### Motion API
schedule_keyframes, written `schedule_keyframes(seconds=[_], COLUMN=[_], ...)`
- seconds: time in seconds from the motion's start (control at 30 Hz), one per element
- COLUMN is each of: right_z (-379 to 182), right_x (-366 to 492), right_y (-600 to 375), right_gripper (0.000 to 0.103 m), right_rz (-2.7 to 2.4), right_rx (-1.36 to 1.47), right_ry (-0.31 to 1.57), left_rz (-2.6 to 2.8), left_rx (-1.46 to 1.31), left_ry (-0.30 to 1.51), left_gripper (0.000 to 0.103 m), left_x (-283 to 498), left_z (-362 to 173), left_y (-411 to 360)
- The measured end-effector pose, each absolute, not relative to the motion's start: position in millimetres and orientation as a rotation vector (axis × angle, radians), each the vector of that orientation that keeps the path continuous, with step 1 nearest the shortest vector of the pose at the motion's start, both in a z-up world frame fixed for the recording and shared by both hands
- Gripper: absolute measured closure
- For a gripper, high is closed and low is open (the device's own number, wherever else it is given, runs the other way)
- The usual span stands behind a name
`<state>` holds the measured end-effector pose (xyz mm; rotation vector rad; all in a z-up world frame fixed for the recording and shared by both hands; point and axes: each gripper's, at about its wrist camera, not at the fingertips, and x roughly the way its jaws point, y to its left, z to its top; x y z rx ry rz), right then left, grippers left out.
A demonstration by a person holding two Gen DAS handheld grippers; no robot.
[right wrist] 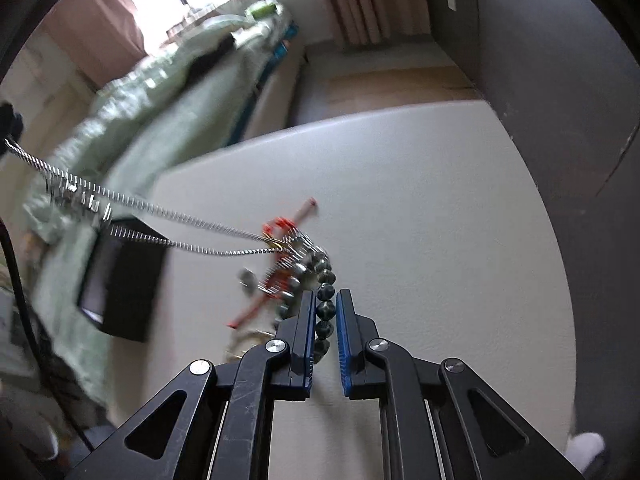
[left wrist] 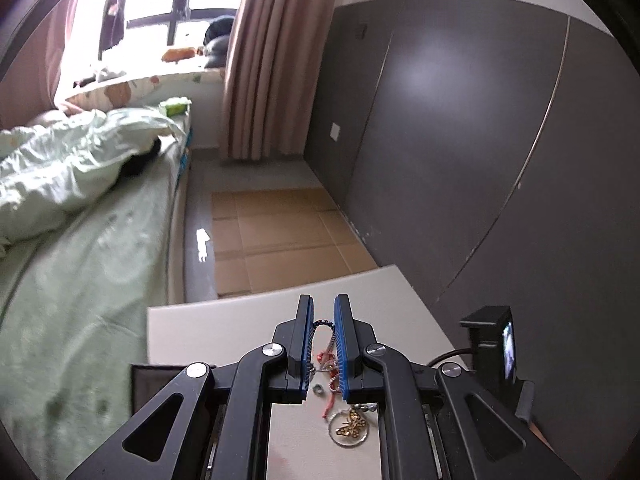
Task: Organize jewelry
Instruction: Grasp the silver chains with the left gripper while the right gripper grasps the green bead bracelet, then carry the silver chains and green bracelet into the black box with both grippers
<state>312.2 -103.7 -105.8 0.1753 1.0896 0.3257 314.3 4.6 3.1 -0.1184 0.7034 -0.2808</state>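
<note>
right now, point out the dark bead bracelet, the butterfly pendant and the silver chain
dark bead bracelet (right wrist: pixel 325 307): right wrist view, on a bead
butterfly pendant (left wrist: pixel 352 426): left wrist view, on the gold butterfly
silver chain (right wrist: pixel 168 210): right wrist view, on the taut upper strand

Jewelry tangle (right wrist: pixel 292 256) on table (right wrist: pixel 440 200), box (right wrist: pixel 124 280) left, bed (right wrist: pixel 160 112) beyond.

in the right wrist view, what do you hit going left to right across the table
black box → silver chain → red cord → dark bead bracelet between the right gripper fingers → bare white table → dark wall
</note>
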Motion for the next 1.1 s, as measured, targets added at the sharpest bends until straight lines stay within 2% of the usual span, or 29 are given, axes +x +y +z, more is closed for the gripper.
schedule_keyframes(seconds=[0.43,1.1], right_z=[-53,41], right_x=[295,275], right_y=[-97,-38], right_gripper=[0.092,0.092], right_rz=[0.411,0.553], right_rx=[0.311,0.290], right_ry=[0.923,0.758], left_rz=[-0.207,-0.142], left_rx=[-0.091,-0.101], left_ry=[0.593,0.483], left_gripper=[0.092,0.092], left_x=[285,263], left_z=[80,142], left_y=[43,92])
